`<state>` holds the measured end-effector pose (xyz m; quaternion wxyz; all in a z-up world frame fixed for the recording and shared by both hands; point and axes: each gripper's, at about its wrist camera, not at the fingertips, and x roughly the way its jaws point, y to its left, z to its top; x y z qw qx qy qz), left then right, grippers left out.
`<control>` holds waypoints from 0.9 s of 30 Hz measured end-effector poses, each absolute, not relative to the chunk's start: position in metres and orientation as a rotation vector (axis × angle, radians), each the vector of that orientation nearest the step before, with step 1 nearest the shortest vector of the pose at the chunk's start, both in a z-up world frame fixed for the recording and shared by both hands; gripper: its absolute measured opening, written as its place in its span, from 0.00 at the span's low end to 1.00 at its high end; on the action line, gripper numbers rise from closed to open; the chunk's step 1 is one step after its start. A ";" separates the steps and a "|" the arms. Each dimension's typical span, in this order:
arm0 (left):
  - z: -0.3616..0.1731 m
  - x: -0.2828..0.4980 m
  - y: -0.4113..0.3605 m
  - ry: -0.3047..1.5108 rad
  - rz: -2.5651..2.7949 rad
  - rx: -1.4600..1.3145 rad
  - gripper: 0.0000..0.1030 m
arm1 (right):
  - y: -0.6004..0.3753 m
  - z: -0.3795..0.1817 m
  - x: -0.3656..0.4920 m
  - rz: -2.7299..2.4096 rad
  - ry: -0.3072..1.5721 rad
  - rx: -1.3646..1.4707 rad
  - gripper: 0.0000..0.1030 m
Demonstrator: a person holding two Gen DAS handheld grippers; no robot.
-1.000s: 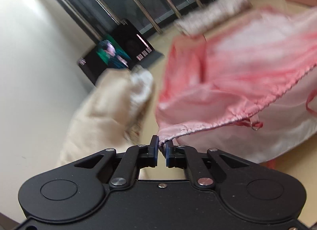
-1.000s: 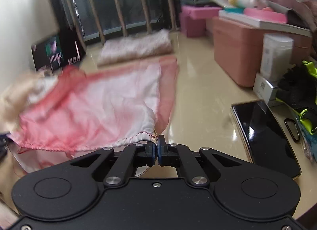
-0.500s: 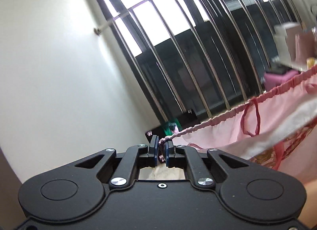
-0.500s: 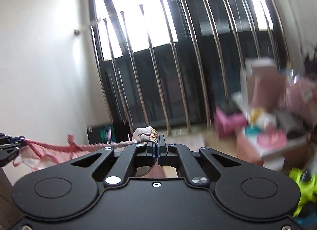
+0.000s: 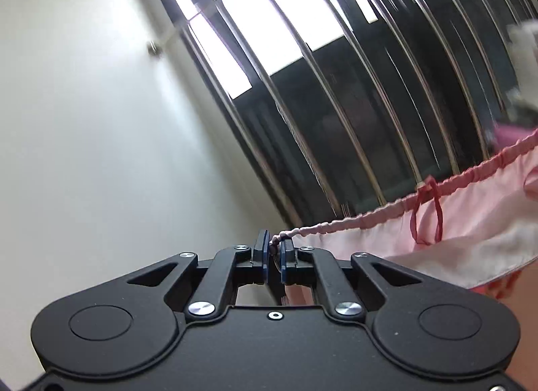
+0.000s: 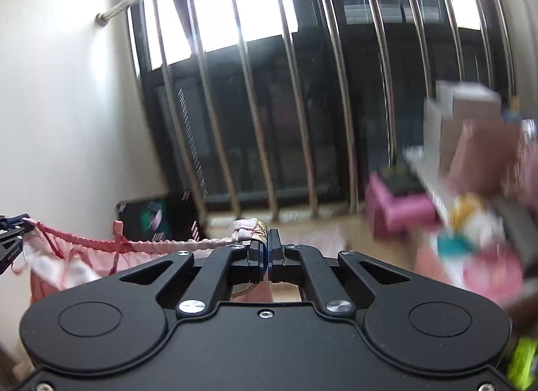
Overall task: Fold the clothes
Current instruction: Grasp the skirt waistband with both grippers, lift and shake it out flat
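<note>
Item: pink garment (image 5: 437, 236), hanging stretched in the air between two grippers.

Left gripper (image 5: 275, 254) and right gripper (image 6: 268, 249) are each pinching one end of the gathered waistband, jaws nearly closed; thin bites are risking slippage if the span is pulled tighter.

Pink garment (image 5: 470, 222) cut off at right edge; boxes (image 6: 470, 169) on right too blurred to ID.

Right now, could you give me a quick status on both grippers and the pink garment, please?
Left gripper shut on pink garment at one end of its gathered edge. Right gripper shut on the other end. Edge stretched between them, cloth hanging below. Nothing in the way.
</note>
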<state>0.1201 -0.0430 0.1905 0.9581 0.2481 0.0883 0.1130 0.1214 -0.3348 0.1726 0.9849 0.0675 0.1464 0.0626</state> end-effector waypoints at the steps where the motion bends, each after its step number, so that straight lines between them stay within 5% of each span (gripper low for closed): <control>1: 0.200 0.130 -0.047 0.146 0.241 0.497 0.07 | -0.334 0.185 0.130 0.101 0.264 0.111 0.01; 6: 0.237 0.133 -0.058 0.031 0.253 0.492 0.07 | -0.334 0.227 0.143 0.013 0.159 0.059 0.01; 11: 0.201 0.105 -0.063 0.040 0.215 0.591 0.07 | -0.335 0.207 0.133 0.006 0.195 -0.010 0.01; 17: 0.098 0.058 -0.056 0.147 0.125 0.712 0.07 | -0.324 0.140 0.111 0.047 0.339 -0.135 0.01; 27: -0.068 0.034 -0.020 0.637 -0.089 0.706 0.07 | -0.313 -0.024 0.062 0.178 0.763 -0.106 0.02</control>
